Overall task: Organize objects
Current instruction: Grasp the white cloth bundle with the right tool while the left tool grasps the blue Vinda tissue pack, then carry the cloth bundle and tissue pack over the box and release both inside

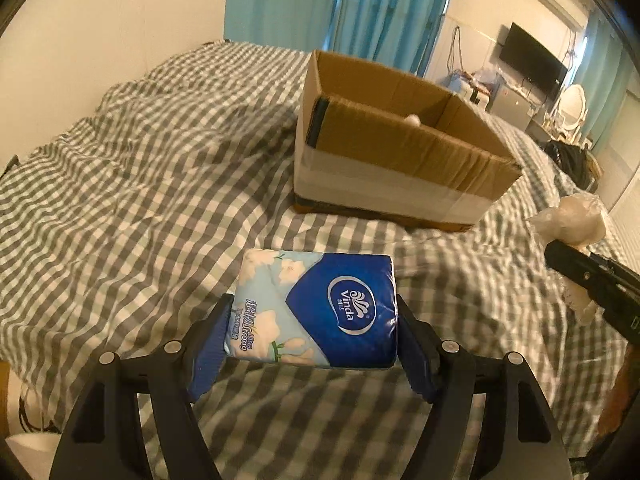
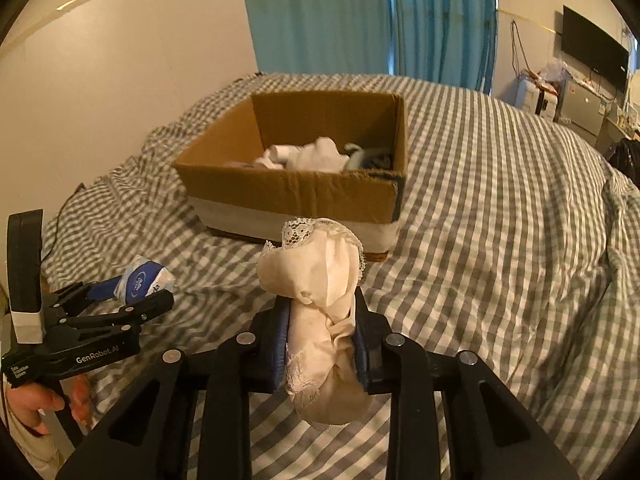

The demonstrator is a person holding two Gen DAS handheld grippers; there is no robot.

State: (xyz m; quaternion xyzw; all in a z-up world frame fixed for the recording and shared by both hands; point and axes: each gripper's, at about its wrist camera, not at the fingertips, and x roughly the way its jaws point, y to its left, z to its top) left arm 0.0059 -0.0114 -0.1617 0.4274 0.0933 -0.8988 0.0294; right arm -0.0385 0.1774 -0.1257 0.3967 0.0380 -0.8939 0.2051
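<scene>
We carry one item in each tool, and both have the cardboard box [image 2: 304, 168] ahead of them on the checked bedspread [image 1: 140, 200], so the coming move turns on which tool has the shorter, straighter line to its open top. Our left gripper [image 1: 314, 332] is closed onto the tissue pack [image 1: 316, 308], pads pressing its two short ends so the pack's long axis lies crosswise between the fingers; from here the box sits ahead and a little to the right, its near wall facing us and its rim above the pack, so we judge a lift is needed before going forward. Our right gripper [image 2: 322, 344] is clamped narrowly on a bunched cream lace cloth [image 2: 320, 304], which stands upright out of the fingers; the box lies almost straight ahead, slightly left, with its interior and some white fabric already inside visible. The right tool looks nearer the box and better aligned.
</scene>
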